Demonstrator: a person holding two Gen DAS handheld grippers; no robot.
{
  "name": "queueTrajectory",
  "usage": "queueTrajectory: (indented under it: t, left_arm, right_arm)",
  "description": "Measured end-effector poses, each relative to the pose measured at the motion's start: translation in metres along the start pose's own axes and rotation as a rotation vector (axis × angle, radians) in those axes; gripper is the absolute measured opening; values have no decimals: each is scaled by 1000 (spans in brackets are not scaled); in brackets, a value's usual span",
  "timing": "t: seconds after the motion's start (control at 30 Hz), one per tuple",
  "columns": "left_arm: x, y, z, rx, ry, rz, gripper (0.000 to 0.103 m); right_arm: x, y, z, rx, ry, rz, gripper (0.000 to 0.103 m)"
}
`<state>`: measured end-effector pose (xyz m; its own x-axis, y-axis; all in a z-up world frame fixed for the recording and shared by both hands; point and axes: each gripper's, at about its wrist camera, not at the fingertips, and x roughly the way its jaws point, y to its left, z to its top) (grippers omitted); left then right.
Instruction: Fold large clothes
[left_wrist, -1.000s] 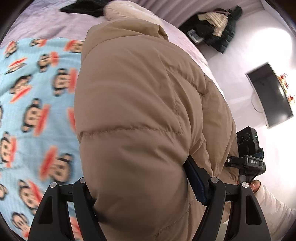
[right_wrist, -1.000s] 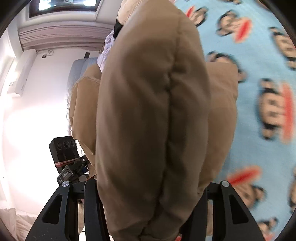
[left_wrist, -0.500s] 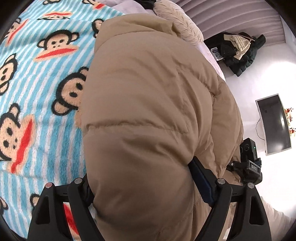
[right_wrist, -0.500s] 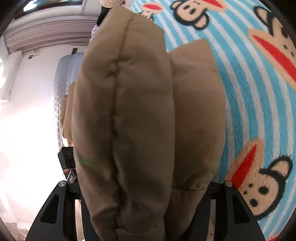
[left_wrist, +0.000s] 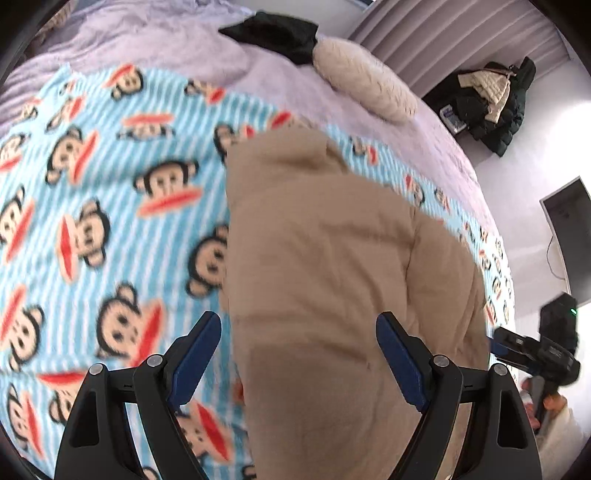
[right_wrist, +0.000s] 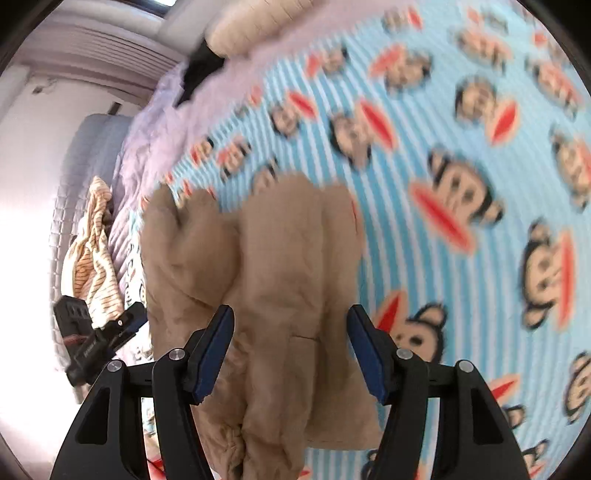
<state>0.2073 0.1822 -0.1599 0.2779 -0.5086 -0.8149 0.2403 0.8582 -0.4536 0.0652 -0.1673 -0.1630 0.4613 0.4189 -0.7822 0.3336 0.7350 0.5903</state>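
A puffy tan jacket (left_wrist: 325, 258) lies bunched on a blue striped monkey-print blanket (left_wrist: 110, 184). My left gripper (left_wrist: 297, 321) stands open over its near end; the left pad is clear of the fabric and the right pad sits above it. In the right wrist view the same jacket (right_wrist: 280, 258) rests on the blanket (right_wrist: 461, 147). The jaws of my right gripper (right_wrist: 291, 312) are opening, with the jacket's folds between the pads, which no longer press on it. Each view shows the other gripper at its edge.
A lilac bedsheet (left_wrist: 147, 40) borders the blanket, with a cream fluffy pillow (left_wrist: 365, 85) and a black garment (left_wrist: 277, 33) on it. Dark coats (left_wrist: 491, 99) and a monitor (left_wrist: 569, 236) are on the floor. A striped cloth (right_wrist: 92, 254) lies at the bed's edge.
Both grippers opened and let go of the jacket, then drew back from it. The jacket, which filled both views while gripped, now lies lower on the blanket.
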Motion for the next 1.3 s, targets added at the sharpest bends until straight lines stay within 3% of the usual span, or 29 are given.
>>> queueTrajectory:
  t: [0.1, 0.17, 0.27, 0.3, 0.33, 0.37, 0.43, 0.63, 0.73, 0.83, 0.87, 0.9, 0.93, 0.97, 1.0, 1.03, 1.1, 1.13, 1.17, 1.3]
  left_arm:
    - [2, -4, 25, 7, -25, 36, 87]
    - [11, -8, 37, 4, -36, 77, 87]
    - [28, -9, 49, -4, -46, 121, 87]
    - [33, -9, 51, -4, -44, 141, 87]
    - [40, -8, 55, -6, -41, 159, 87]
    - [46, -7, 57, -10, -37, 166, 87]
    - [59, -8, 58, -16, -10, 160, 87]
    - [101, -48, 51, 83, 34, 202, 87]
    - [108, -58, 49, 133, 44, 228, 89]
    - [106, -54, 45, 154, 44, 221, 89]
    - [105, -51, 45, 149, 43, 212, 89]
    - [104, -49, 45, 142, 44, 203, 89]
    - [103, -47, 45, 135, 45, 195, 89]
    - [103, -46, 46, 134, 46, 191, 89]
    - [103, -46, 46, 137, 48, 190, 89]
    - [102, -47, 46, 140, 48, 190, 89]
    - [101, -49, 45, 145, 45, 193, 89]
    - [99, -50, 44, 149, 45, 194, 89]
    - [98, -53, 43, 160, 44, 189, 89]
    - [94, -78, 23, 275, 11, 217, 91]
  right_arm:
    - [-12, 24, 10, -23, -29, 70, 67]
    - [2, 48, 11, -36, -7, 124, 68]
    - [41, 72, 23, -51, 45, 105, 66]
    - [54, 75, 28, -51, 60, 80, 59]
    - [58, 78, 30, -61, 63, 46, 21]
    - [62, 83, 32, -76, 55, 0, 10]
    - [69, 80, 39, -76, 30, -52, 7]
    - [87, 37, 29, -22, 75, -183, 0]
    - [90, 18, 19, 23, 70, -173, 0]
    - [82, 11, 14, 93, 79, -101, 2]
    - [71, 11, 12, 115, 78, -53, 9]
    - [60, 11, 10, 128, 79, -11, 10]
    - [50, 12, 6, 126, 85, 31, 25]
    - [39, 15, 1, 112, 91, 63, 54]
    - [30, 18, -3, 97, 95, 79, 65]
    - [20, 22, -11, 63, 107, 97, 69]
    - [17, 28, -27, 22, 175, 98, 65]
    - [20, 29, -36, 12, 210, 88, 38]
    - [26, 29, -48, -1, 247, 35, 24]
    - [37, 26, -89, -6, 235, -21, 19]
